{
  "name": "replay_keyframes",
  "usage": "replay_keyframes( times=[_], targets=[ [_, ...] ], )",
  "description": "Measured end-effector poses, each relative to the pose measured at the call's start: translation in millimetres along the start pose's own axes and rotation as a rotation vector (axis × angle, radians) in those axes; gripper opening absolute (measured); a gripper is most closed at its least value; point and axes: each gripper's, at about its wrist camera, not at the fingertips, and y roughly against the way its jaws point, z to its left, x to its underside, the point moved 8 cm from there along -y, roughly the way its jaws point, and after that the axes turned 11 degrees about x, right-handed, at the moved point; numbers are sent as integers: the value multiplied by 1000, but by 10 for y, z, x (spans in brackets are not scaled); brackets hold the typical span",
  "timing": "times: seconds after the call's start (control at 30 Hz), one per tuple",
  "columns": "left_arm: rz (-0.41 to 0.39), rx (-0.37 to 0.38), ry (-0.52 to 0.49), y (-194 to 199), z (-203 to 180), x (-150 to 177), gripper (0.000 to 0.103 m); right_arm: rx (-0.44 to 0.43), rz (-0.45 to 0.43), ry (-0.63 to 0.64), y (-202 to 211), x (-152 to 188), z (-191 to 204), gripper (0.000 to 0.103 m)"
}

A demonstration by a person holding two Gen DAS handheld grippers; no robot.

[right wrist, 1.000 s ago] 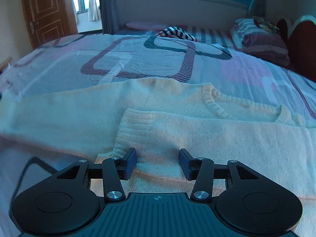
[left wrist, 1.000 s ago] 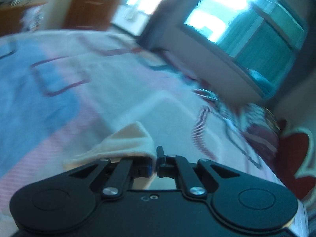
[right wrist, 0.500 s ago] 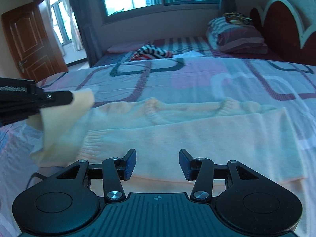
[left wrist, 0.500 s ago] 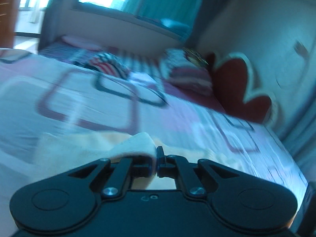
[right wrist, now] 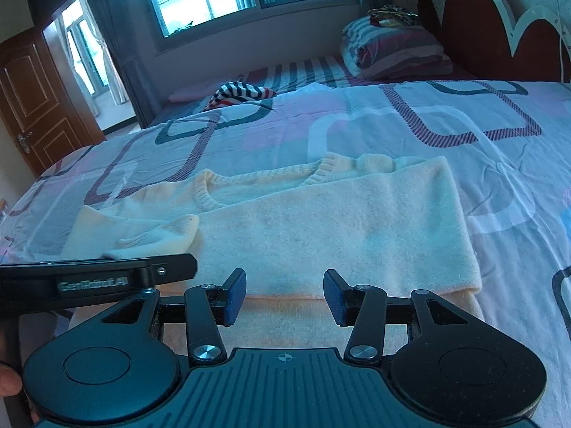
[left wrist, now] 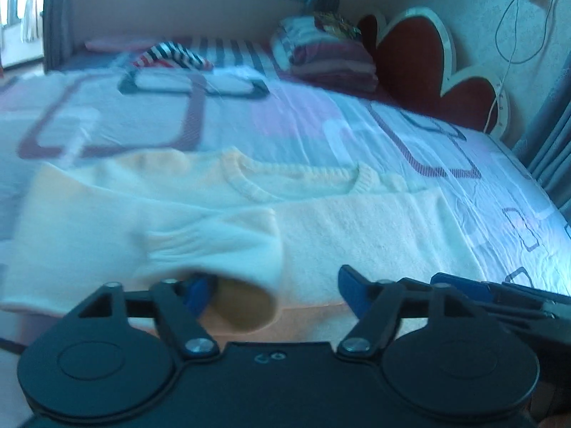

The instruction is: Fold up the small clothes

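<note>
A cream knit sweater (right wrist: 321, 221) lies flat on the bed, its neckline (right wrist: 264, 182) towards the far side; it also shows in the left wrist view (left wrist: 357, 228). Its left sleeve (left wrist: 214, 246) is folded over the body, the cuff draped across my left gripper's left finger. My left gripper (left wrist: 274, 289) is open, low over the sweater's near edge. It shows from the side in the right wrist view (right wrist: 107, 278). My right gripper (right wrist: 284, 301) is open and empty just above the sweater's near hem, to the right of the left one.
The bed carries a patterned sheet (right wrist: 428, 114). A striped garment (right wrist: 239, 94) and a stack of folded bedding (right wrist: 392, 50) lie at the far side. A red scalloped headboard (right wrist: 499, 28) stands on the right. A door (right wrist: 32, 100) is on the left.
My left gripper swung right with the sleeve cuff, brought it over the sweater's body and opened. My right gripper pulled back a little and stayed open.
</note>
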Motion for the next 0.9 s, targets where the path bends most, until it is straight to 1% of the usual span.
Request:
replay_keyframes(
  times=[0.1,0.2,0.3,0.43,0.47,0.57,0.63,0.7,0.77,0.8,0.83,0.9],
  targets=[
    [-24,-45,21,238,162,42,77,-26,3,21,-16,9,98,48],
    [-34,-122,44,460,418,156,79,-61,10,46,-35,30,267,48],
    [-22,-193,69,605,682,315,78,-92,11,111,-51,84,548,48],
    [-13,-242,130,671,949,444,75,-132,11,217,-105,202,954,48],
    [-16,-249,138,675,994,453,74,-130,7,238,-113,224,1020,48],
    [-35,-266,146,659,1075,433,72,-67,-21,318,-226,262,1168,48],
    [-40,-267,148,614,1095,404,72,-46,-30,353,-305,263,1229,48],
    [-45,-272,139,580,1105,380,72,-40,-34,376,-356,262,1288,48],
    [-49,-282,125,560,1119,367,71,-48,-55,370,-358,220,1316,47],
    [-51,-286,122,551,1128,357,71,-49,-73,360,-343,178,1313,33],
    [-52,-288,122,545,1141,355,71,-53,-87,345,-324,121,1296,4],
    [-55,-289,125,537,1160,348,71,-50,-105,294,-288,12,1207,2]
  ],
)
